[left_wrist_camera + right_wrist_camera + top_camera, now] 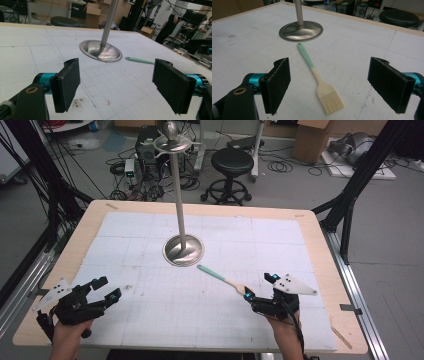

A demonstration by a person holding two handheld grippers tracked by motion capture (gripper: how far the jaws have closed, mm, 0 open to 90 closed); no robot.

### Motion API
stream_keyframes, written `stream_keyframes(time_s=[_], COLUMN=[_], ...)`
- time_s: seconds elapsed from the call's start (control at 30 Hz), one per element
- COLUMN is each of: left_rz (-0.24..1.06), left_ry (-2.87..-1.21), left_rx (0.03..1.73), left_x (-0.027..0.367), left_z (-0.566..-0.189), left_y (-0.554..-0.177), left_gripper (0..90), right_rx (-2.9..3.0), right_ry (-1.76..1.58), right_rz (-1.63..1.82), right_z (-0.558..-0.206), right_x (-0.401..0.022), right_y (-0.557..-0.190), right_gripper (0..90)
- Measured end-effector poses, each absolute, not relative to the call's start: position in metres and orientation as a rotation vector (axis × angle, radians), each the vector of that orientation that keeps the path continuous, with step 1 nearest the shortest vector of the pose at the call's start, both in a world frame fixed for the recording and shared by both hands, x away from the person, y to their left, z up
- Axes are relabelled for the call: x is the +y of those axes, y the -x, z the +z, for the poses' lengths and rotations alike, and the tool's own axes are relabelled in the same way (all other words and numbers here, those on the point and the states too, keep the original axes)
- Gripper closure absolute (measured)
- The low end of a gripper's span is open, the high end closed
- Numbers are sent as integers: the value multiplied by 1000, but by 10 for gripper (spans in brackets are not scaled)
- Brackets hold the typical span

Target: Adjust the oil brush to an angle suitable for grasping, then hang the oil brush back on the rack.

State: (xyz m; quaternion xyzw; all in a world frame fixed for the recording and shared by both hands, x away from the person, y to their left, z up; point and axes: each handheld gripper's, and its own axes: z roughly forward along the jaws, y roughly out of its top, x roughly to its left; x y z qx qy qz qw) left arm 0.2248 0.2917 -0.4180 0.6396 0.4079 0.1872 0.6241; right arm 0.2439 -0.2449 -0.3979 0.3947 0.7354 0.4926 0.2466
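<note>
Right tongs (260, 287) near the desk's (310, 227) near-right corner, jaws wide apart, nothing clamped. Brush (318, 78) flat on the white gridded mat (150, 295), between the spread jaws in the right gripper view but untouched by either pad; pale bristle end toward the tongs, teal handle tip aimed at the stand base. In the high view, brush (222, 279) runs diagonally from just beside the right tongs up toward desk centre, bristle end close to the inner jaw, contact there not resolvable. Handle tip near the base (183, 250) of the metal stand, apart from it. Stand pole (179, 190) upright from the round base at mid-desk, slightly toward the far edge, small dish and ball on top. Left tongs (105, 289) near the near-left corner, jaws also apart, holding nothing, well clear of the brush. Left gripper view: stand base (101, 51) ahead, teal handle (139, 60) lying beyond the right-hand pad. Hand (67, 337) and hand (286, 332) in from the near edge, each on its gripper body. Black stool (232, 162) and cabling on the floor beyond the far edge.
</note>
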Motion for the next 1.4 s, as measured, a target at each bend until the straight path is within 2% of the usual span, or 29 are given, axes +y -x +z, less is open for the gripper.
stream_keyframes(time_s=[0.7,0.9,1.07,1.17,1.27,1.3,1.33,1.37,1.4], left_rz=[427,434,435,432,432,431,429,429,429], left_ry=[-1472,-1470,-1478,-1484,-1483,-1483,-1484,-1484,-1484], left_rx=[933,936,934,934,933,933,932,932,932], left_x=[289,290,289,288,288,288,288,288,288], left_z=[-418,-418,-418,-418,-418,-418,-418,-418,-418], left_y=[-225,-225,-225,-225,-225,-225,-225,-225,-225], left_gripper=[227,226,226,227,227,227,227,227,227], right_rx=[1973,2003,2090,2151,2252,2252,2307,2327,2327], right_ry=[-1102,-1092,-1097,-1088,-1049,-1049,-1031,-1020,-1020], right_rz=[1359,1340,1316,1295,1223,1223,1188,1168,1168], right_z=[-401,-403,-409,-413,-420,-420,-423,-425,-425], right_x=[-250,-245,-236,-229,-213,-213,-206,-203,-203], right_y=[-242,-249,-271,-281,-300,-300,-308,-311,-311], right_gripper=[175,175,178,228,334,334,398,425,425])
